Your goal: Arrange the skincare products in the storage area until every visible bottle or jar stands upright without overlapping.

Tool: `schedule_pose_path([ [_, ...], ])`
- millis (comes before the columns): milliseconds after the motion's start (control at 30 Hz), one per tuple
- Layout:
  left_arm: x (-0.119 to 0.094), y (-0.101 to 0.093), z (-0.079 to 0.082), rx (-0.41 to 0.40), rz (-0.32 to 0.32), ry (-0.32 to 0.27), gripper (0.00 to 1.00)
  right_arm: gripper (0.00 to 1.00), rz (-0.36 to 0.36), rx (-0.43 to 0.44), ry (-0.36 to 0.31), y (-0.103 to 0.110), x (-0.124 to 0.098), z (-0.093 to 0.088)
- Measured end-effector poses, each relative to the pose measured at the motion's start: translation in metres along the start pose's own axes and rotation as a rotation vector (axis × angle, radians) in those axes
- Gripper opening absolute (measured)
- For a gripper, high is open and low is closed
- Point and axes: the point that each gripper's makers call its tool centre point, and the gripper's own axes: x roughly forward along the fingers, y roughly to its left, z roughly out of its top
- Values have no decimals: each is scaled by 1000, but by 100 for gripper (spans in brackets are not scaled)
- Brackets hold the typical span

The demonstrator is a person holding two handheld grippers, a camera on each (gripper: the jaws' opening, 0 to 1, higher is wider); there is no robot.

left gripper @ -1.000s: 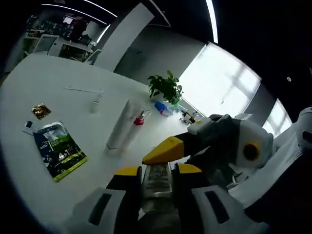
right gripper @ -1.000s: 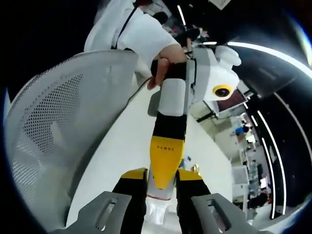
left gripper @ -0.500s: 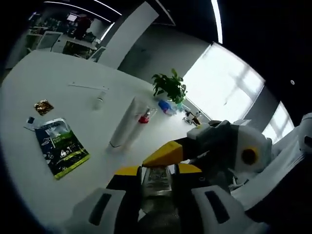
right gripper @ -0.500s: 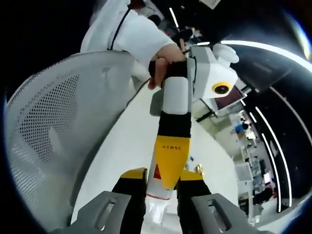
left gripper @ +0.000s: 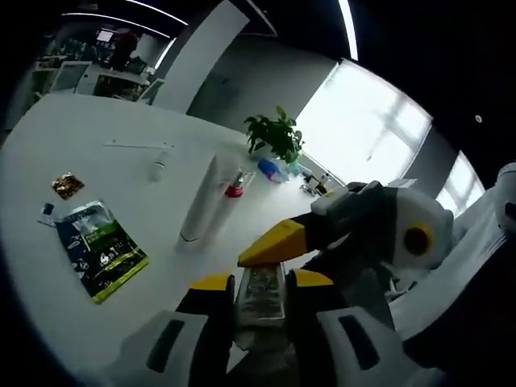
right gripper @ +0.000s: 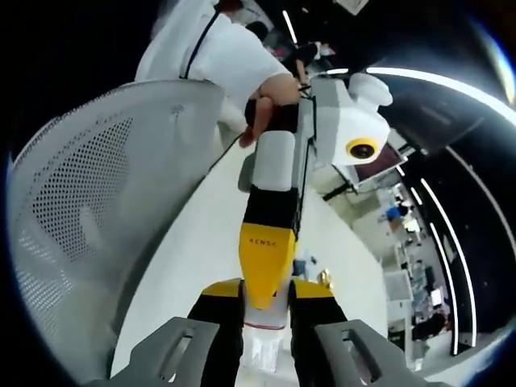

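Observation:
A small clear bottle (left gripper: 260, 292) with a printed label sits between the jaws of my left gripper (left gripper: 260, 284), which is shut on it. The right gripper's yellow finger (left gripper: 274, 244) reaches in from the right and lies against the bottle's top. In the right gripper view the same clear bottle (right gripper: 262, 343) is pinched by my right gripper (right gripper: 264, 294), and the left gripper's yellow finger (right gripper: 266, 258) comes down onto it from above. On the table behind lie a tall white tube (left gripper: 205, 205), a small red-capped item (left gripper: 234, 191) and a small clear bottle (left gripper: 157, 169).
A green packet (left gripper: 101, 251) and a small gold sachet (left gripper: 67, 184) lie on the white table (left gripper: 97, 153). A potted plant (left gripper: 274, 137) and a blue item (left gripper: 268, 168) stand at the far edge. A person's hand (right gripper: 270, 101) holds the left gripper, beside a grey mesh chair (right gripper: 81, 210).
Both grippers stay shut on the small bottle. The views have only shifted slightly; in the right gripper view the left gripper has leaned a little to the left.

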Motion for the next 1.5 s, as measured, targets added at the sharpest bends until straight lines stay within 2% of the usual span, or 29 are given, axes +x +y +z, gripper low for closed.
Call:
schedule_pose_path([
  [133, -2, 2, -6, 24, 7, 30, 21, 13, 30, -100, 51, 6, 0, -8],
  [200, -1, 0, -11, 22, -6, 56, 21, 13, 37, -100, 40, 8, 0, -6],
  [367, 2, 1, -16, 37, 2, 91, 21, 13, 65, -178, 67, 11, 3, -6],
  [467, 2, 3, -18, 53, 0, 131, 23, 13, 95, -214, 64, 15, 4, -6],
  [700, 7, 6, -20, 94, -10, 202, 20, 13, 146, -338, 91, 19, 9, -9],
  [1033, 4, 19, -16, 93, -24, 243, 23, 13, 145, -385, 90, 16, 11, -9],
  [1233, 4, 14, -21, 108, -36, 276, 24, 13, 146, -425, 90, 16, 12, -9],
  [1367, 3, 14, -30, 121, -35, 327, 26, 13, 148, -453, 97, 16, 13, -10],
  [1500, 6, 11, -35, 117, -42, 350, 20, 13, 153, -477, 103, 17, 16, -12],
])
